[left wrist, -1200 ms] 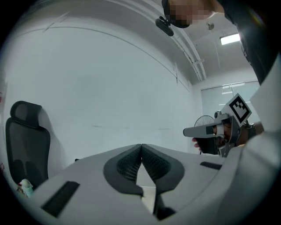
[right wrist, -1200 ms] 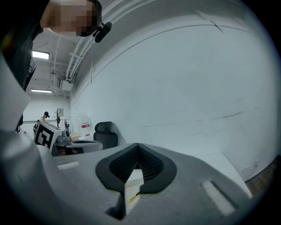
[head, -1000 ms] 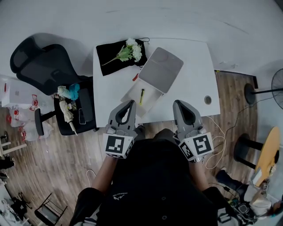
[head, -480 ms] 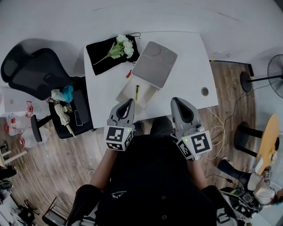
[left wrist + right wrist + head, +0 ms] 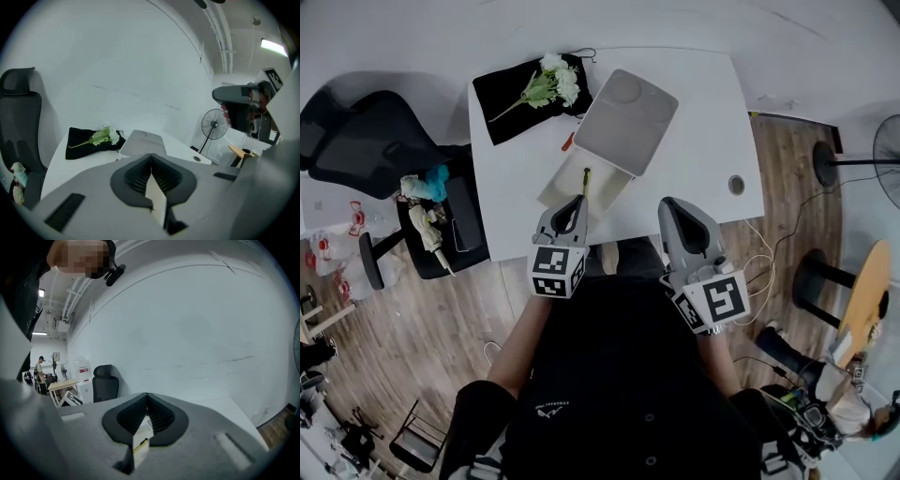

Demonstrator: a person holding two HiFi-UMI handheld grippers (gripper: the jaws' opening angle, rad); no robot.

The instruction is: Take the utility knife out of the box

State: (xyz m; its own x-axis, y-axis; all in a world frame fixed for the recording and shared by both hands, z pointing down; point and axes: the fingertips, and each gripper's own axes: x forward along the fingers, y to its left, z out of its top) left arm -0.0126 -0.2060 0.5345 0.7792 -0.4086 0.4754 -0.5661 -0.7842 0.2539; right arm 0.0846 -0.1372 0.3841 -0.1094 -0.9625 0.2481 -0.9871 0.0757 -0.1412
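An open white box (image 5: 565,186) lies on the white table (image 5: 703,112), with its grey lid (image 5: 625,122) leaning back. Inside it rests a yellow utility knife (image 5: 586,178). My left gripper (image 5: 575,202) is shut and empty, its tip at the box's near end. My right gripper (image 5: 671,206) is also shut and empty, at the table's near edge to the right of the box. In the left gripper view the left gripper (image 5: 151,155) points over the lid (image 5: 143,143). In the right gripper view a sliver of box and knife (image 5: 140,445) shows below the right gripper (image 5: 147,395).
A black cloth (image 5: 511,98) with white flowers (image 5: 551,80) lies at the table's far left, and a small red item (image 5: 568,142) sits beside the box. A cable hole (image 5: 736,185) is at the right. An office chair (image 5: 366,141) and a cluttered stool (image 5: 450,220) stand left.
Both grippers have moved forward toward the table. The left tip now reaches the box's near end. Both stay shut.
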